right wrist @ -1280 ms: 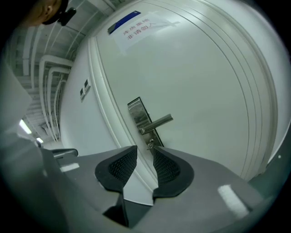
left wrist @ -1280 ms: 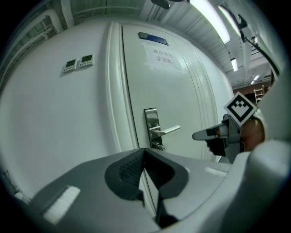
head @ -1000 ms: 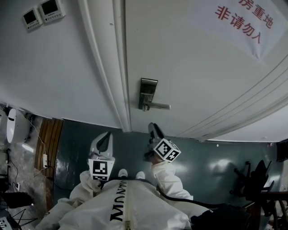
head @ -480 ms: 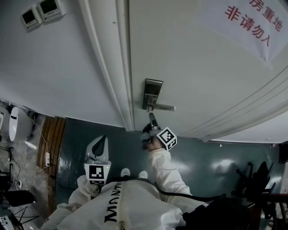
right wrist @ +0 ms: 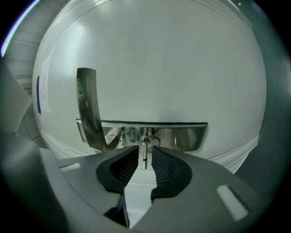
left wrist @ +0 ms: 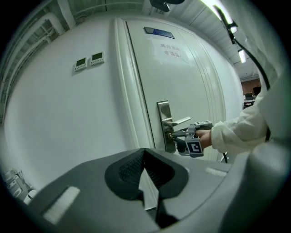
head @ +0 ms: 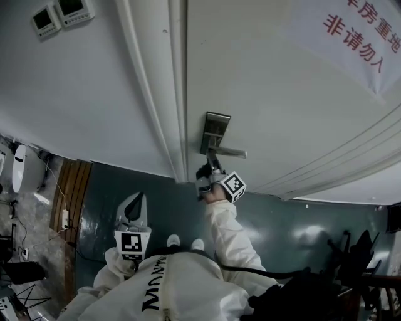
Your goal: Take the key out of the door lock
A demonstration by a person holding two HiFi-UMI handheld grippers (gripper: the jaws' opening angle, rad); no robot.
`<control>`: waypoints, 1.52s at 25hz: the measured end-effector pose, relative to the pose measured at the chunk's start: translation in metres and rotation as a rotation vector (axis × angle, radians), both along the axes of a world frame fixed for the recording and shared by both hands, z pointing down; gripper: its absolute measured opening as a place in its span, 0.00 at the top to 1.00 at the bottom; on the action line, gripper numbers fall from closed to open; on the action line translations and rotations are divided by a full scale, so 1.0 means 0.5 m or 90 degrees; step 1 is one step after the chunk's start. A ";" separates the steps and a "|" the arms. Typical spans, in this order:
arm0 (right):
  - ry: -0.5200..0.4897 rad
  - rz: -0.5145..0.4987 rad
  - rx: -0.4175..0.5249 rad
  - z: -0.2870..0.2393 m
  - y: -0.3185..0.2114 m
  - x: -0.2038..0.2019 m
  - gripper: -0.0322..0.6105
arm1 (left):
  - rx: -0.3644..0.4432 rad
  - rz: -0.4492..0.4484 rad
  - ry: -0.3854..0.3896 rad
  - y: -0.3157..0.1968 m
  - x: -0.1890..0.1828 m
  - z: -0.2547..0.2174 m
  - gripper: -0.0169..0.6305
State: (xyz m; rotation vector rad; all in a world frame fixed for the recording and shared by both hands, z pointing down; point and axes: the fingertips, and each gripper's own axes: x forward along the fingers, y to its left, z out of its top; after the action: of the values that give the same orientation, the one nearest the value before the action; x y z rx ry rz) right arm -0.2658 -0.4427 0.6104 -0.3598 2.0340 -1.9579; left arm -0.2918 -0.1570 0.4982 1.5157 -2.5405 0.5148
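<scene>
A steel lock plate [head: 215, 133] with a lever handle [head: 230, 152] sits on the white door [head: 282, 94]. My right gripper [head: 212, 164] is raised to the plate just under the handle. In the right gripper view a small key [right wrist: 144, 157] hangs from the keyhole in the plate [right wrist: 182, 136], edge-on in the narrow gap between my right gripper's [right wrist: 145, 152] jaws. The pads [right wrist: 159, 164] flank it with slivers of space either side. My left gripper [head: 133, 213] hangs low beside the person's body, shut and empty. From the left gripper [left wrist: 144, 152] view, the right gripper [left wrist: 176, 134] reaches the lock.
The door frame [head: 169, 94] runs just left of the lock. Two wall control panels [head: 62, 15] are mounted at upper left, and a sign with red characters [head: 363, 37] is on the door. A chair [head: 357, 257] stands at lower right on the dark floor.
My right gripper has risen from waist height to the lock, bringing its jaws around the key. The left gripper has sunk slightly lower.
</scene>
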 end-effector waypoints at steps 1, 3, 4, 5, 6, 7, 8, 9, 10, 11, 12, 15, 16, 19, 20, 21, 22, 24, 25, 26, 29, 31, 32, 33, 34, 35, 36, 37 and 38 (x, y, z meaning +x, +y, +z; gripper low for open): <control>-0.006 0.000 -0.001 -0.001 -0.002 -0.003 0.84 | 0.000 -0.003 0.001 0.002 -0.001 0.000 0.97; -0.007 -0.001 -0.003 -0.002 -0.004 -0.007 0.85 | -0.001 -0.007 0.002 0.005 -0.002 0.001 0.97; -0.004 0.000 -0.006 -0.002 -0.004 -0.009 0.86 | -0.002 -0.008 0.002 0.006 -0.003 0.002 0.97; -0.002 0.001 -0.009 -0.002 -0.004 -0.010 0.88 | -0.002 -0.009 0.003 0.007 -0.003 0.003 0.97; -0.001 0.003 -0.011 -0.001 -0.004 -0.011 0.90 | -0.003 -0.009 0.003 0.007 -0.003 0.004 0.97; -0.003 0.003 -0.011 -0.002 -0.004 -0.012 0.91 | -0.003 -0.009 0.003 0.008 -0.002 0.004 0.97; -0.007 0.002 -0.012 -0.004 -0.005 -0.013 0.91 | -0.003 -0.009 0.003 0.007 -0.001 0.005 0.97; -0.014 0.001 -0.012 -0.006 -0.006 -0.015 0.91 | -0.003 -0.009 0.003 0.006 0.000 0.005 0.97; -0.017 0.000 -0.013 -0.006 -0.007 -0.015 0.91 | -0.003 -0.009 0.003 0.006 0.001 0.005 0.97; -0.017 -0.001 -0.013 -0.004 -0.009 -0.016 0.92 | -0.003 -0.009 0.004 0.006 0.002 0.005 0.97; -0.016 -0.002 -0.013 -0.002 -0.010 -0.015 0.94 | -0.003 -0.009 0.004 0.006 0.003 0.006 0.97; -0.003 0.001 -0.025 0.003 -0.007 -0.013 0.92 | -0.003 -0.011 0.006 0.007 0.004 0.006 0.97; -0.002 0.003 -0.029 0.004 -0.008 -0.013 0.92 | -0.003 -0.011 0.006 0.007 0.005 0.006 0.97; -0.005 0.010 -0.034 0.003 -0.009 -0.013 0.91 | 0.000 -0.010 0.007 0.005 0.008 0.006 0.97; -0.002 0.012 -0.036 0.004 -0.008 -0.012 0.91 | 0.000 -0.009 0.008 0.005 0.010 0.006 0.97; -0.001 0.013 -0.037 0.005 -0.009 -0.012 0.91 | 0.001 -0.009 0.009 0.005 0.012 0.007 0.97; 0.000 0.014 -0.038 0.005 -0.009 -0.012 0.91 | 0.000 -0.008 0.009 0.006 0.014 0.008 0.97; 0.002 0.016 -0.042 0.005 -0.008 -0.012 0.92 | -0.001 -0.006 0.008 0.009 0.018 0.008 0.97; 0.002 0.018 -0.043 0.005 -0.006 -0.010 0.92 | -0.001 -0.006 0.008 0.010 0.020 0.008 0.97; -0.001 0.020 -0.043 0.004 -0.001 -0.007 0.92 | -0.001 -0.006 0.008 0.011 0.022 0.008 0.97; -0.016 0.019 -0.035 0.003 0.024 0.012 0.92 | 0.002 -0.007 0.008 0.017 0.025 0.006 0.97; -0.015 0.013 -0.027 0.008 0.039 0.024 0.92 | 0.005 -0.005 0.007 0.019 0.027 0.004 0.97; -0.012 0.009 -0.024 0.011 0.045 0.029 0.91 | 0.005 -0.003 0.006 0.020 0.028 0.004 0.97; -0.007 0.005 -0.021 0.014 0.052 0.034 0.91 | 0.006 -0.002 0.006 0.020 0.030 0.005 0.97; -0.001 0.002 -0.019 0.018 0.059 0.040 0.92 | 0.008 0.000 0.007 0.020 0.033 0.005 0.97; 0.006 -0.001 -0.014 0.019 0.065 0.047 0.91 | 0.009 0.003 0.007 0.020 0.037 0.006 0.97; 0.009 -0.005 -0.007 0.017 0.070 0.054 0.91 | 0.010 0.007 0.007 0.018 0.041 0.007 0.97; 0.011 -0.007 0.003 0.014 0.075 0.060 0.92 | 0.011 0.011 0.007 0.017 0.045 0.008 0.97; 0.014 -0.010 0.013 0.011 0.078 0.067 0.91 | 0.012 0.015 0.007 0.016 0.048 0.008 0.97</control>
State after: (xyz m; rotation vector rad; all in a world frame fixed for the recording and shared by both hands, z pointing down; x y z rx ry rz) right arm -0.2324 -0.4036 0.6161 -0.3643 2.0752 -1.9492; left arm -0.2677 -0.1491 0.5024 1.5510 -2.5294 0.4864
